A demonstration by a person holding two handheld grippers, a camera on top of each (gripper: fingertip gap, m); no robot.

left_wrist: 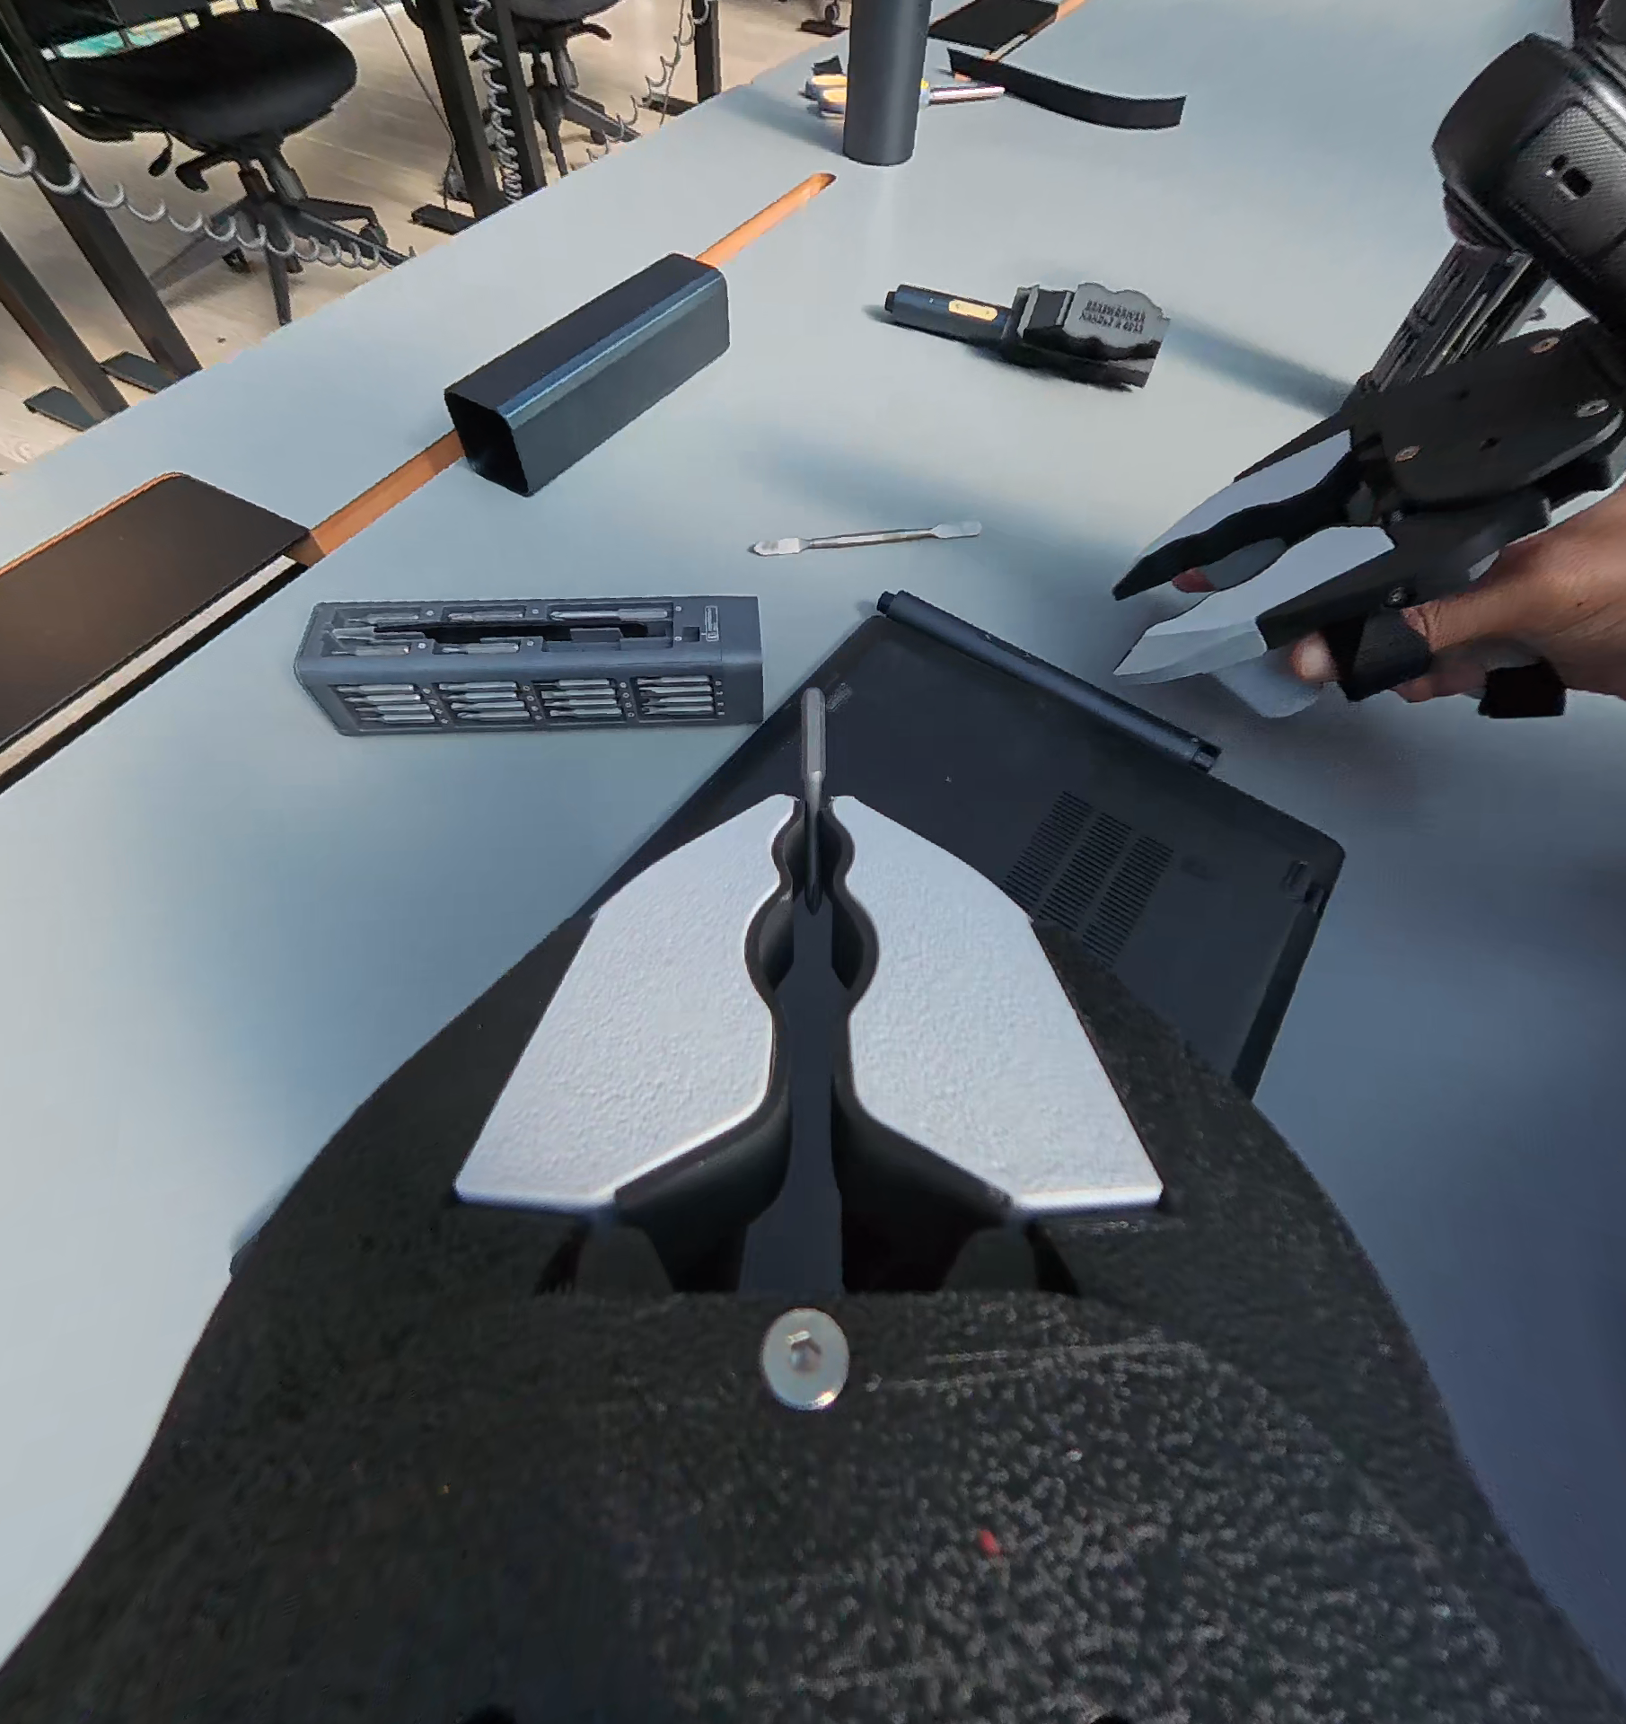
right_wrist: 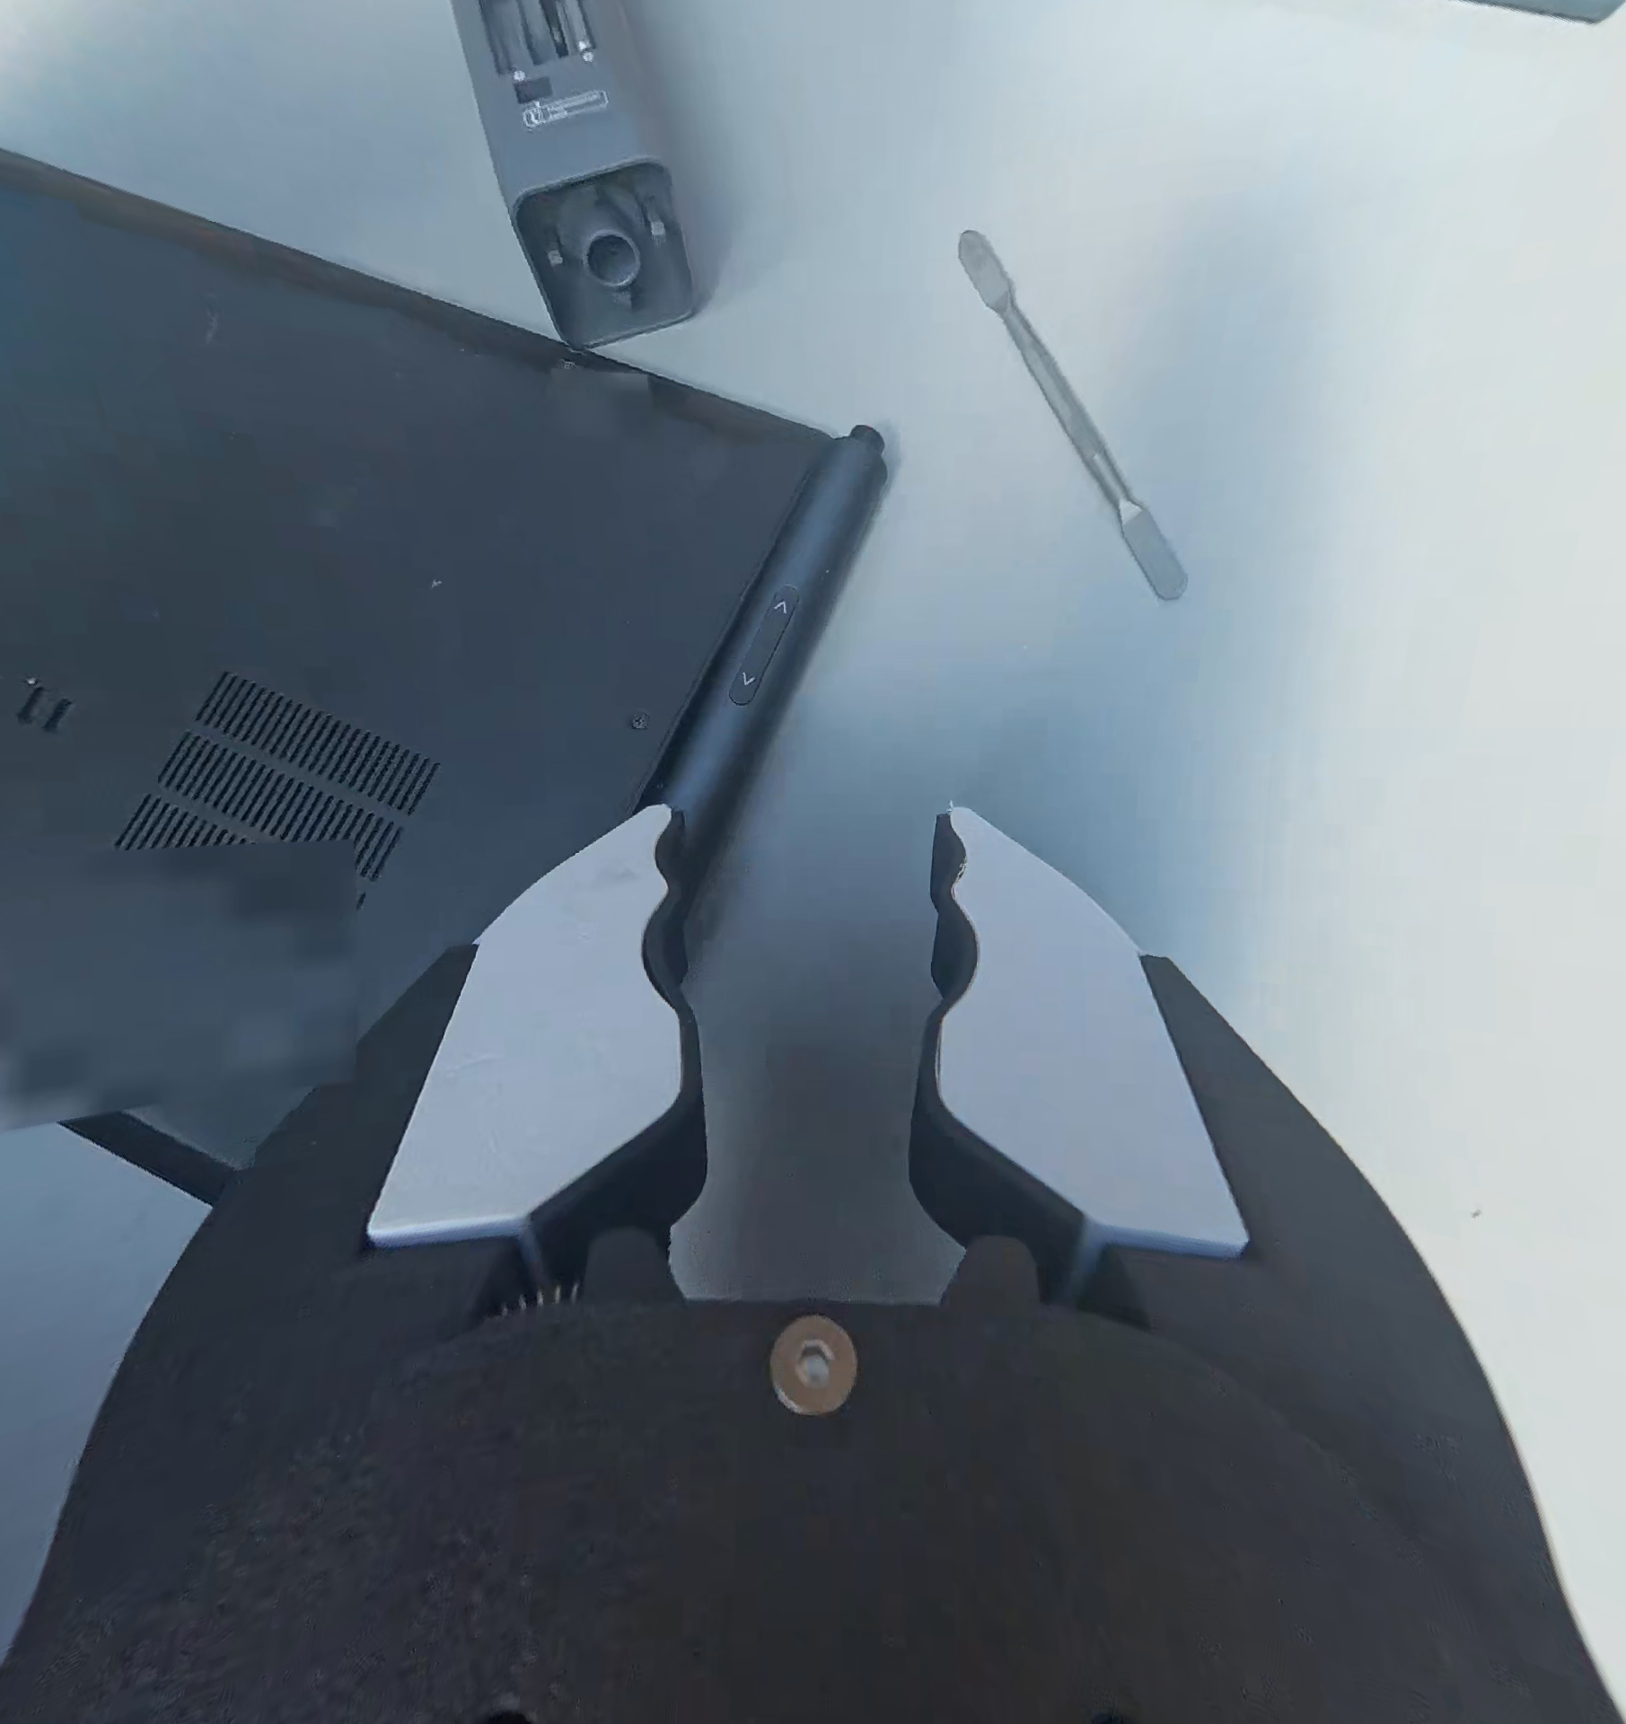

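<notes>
— Where are we working?

— An office room with black chairs and desk legs at the back; everything lies on a pale grey table (left_wrist: 230,933). A dark laptop (left_wrist: 977,746) is upside down on it, vents showing, one corner pointing away from me.

— What have your hands got?

— My left hand-held gripper (left_wrist: 813,821) is closed tight on a slim screwdriver bit (left_wrist: 813,737). The bit stands straight out past the fingertips, along the line of the fingers, over the laptop's far corner. My right hand-held gripper (right_wrist: 804,821) is spread wide and holds nothing.

— And near the right one?

— A dark electric screwdriver pen (right_wrist: 771,634) lies against the laptop's edge, flat on the table. Its long axis runs away from the right hand-held gripper and leans slightly to the right; its near end sits just beside the left fingertip (right_wrist: 604,896). I cannot tell whether the two touch. The right hand-held gripper is much the nearer to it; the left is well apart, across the laptop.

— Anything else about?

— A grey bit case (left_wrist: 529,667), open with its rows of bits showing, just beyond the laptop's corner. A metal spudger (right_wrist: 1070,410) lies loose on bare table to the right of the pen. Farther off are a dark square sleeve (left_wrist: 594,368) and a grey cylinder (left_wrist: 883,84).
</notes>
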